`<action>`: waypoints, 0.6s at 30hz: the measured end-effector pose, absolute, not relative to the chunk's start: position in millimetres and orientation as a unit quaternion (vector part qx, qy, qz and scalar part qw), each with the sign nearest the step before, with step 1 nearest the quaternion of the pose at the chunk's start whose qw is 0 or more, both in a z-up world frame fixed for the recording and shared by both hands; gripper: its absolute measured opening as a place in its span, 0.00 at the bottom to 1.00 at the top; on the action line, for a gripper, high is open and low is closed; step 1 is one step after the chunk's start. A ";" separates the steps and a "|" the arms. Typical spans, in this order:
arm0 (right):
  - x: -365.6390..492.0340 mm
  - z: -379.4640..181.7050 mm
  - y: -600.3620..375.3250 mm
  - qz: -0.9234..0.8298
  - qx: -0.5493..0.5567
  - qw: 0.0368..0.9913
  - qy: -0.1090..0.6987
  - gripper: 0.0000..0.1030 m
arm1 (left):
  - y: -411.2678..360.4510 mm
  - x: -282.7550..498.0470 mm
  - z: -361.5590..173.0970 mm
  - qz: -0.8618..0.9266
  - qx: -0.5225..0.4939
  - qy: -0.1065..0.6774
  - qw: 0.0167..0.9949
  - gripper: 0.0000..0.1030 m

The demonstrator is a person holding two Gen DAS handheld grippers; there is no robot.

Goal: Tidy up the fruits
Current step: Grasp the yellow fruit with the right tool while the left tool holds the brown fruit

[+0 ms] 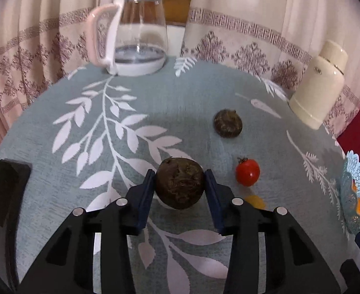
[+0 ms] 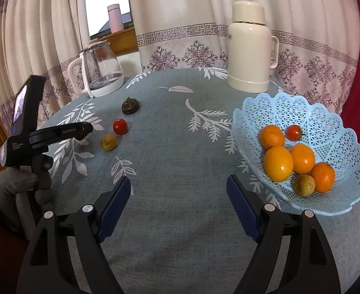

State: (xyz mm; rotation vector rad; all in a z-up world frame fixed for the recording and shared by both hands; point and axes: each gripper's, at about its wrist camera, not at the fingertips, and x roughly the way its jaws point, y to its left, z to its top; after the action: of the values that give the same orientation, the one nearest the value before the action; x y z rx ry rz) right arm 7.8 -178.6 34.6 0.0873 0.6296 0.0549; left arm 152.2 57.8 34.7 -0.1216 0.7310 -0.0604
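Note:
My left gripper is shut on a dark brown, rough round fruit, with a blue pad against each side of it, low over the table. A second brown fruit lies farther off to the right. A red cherry tomato and a small yellow fruit lie just right of the fingers. My right gripper stands open over bare cloth with nothing between its pads. To its right, a light blue lattice basket holds several oranges, a tomato and a yellow-green fruit.
A glass kettle with a pale pink handle stands at the back of the round table and a cream thermos at the back right. A black box sits at the left edge. Curtains hang close behind the table.

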 end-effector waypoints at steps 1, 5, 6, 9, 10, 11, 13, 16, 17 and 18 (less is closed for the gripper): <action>10.4 35.7 -175.6 0.031 0.039 0.949 0.311 0.78 | 59.3 149.2 37.0 -0.027 -0.063 0.348 0.935 0.41; 24.4 41.6 -161.7 0.058 0.036 0.945 0.318 0.78 | 67.7 143.8 42.5 -0.010 -0.083 0.328 0.941 0.41; 30.8 41.7 -157.5 0.071 0.040 0.942 0.325 0.78 | 69.8 143.2 43.4 -0.004 -0.087 0.325 0.942 0.41; 48.6 38.6 -146.8 0.093 0.050 0.933 0.345 0.78 | 73.6 140.6 46.0 0.014 -0.092 0.317 0.944 0.41; 55.6 37.1 -142.4 0.097 0.051 0.930 0.351 0.78 | 74.4 139.8 46.8 0.019 -0.093 0.314 0.945 0.41; 61.6 36.0 -137.8 0.099 0.048 0.929 0.354 0.78 | 74.7 139.0 47.6 0.023 -0.092 0.311 0.946 0.41; 69.7 34.2 -130.1 0.103 0.042 0.927 0.357 0.78 | 75.4 138.1 48.8 0.033 -0.090 0.307 0.947 0.41; 85.3 31.1 -116.9 0.113 0.034 0.924 0.364 0.77 | 78.7 138.1 48.5 0.043 -0.095 0.310 0.945 0.41; 89.4 29.8 -113.1 0.116 0.030 0.923 0.366 0.77 | 80.6 138.9 48.1 0.045 -0.098 0.312 0.944 0.41; 93.7 29.1 -108.4 0.117 0.025 0.922 0.367 0.75 | 82.2 139.1 47.4 0.047 -0.101 0.314 0.943 0.41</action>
State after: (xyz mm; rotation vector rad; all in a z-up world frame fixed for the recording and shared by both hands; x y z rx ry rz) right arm 93.7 -108.4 29.1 0.0508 0.7536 0.2413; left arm 139.1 82.2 47.4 -0.2055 0.6394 0.0951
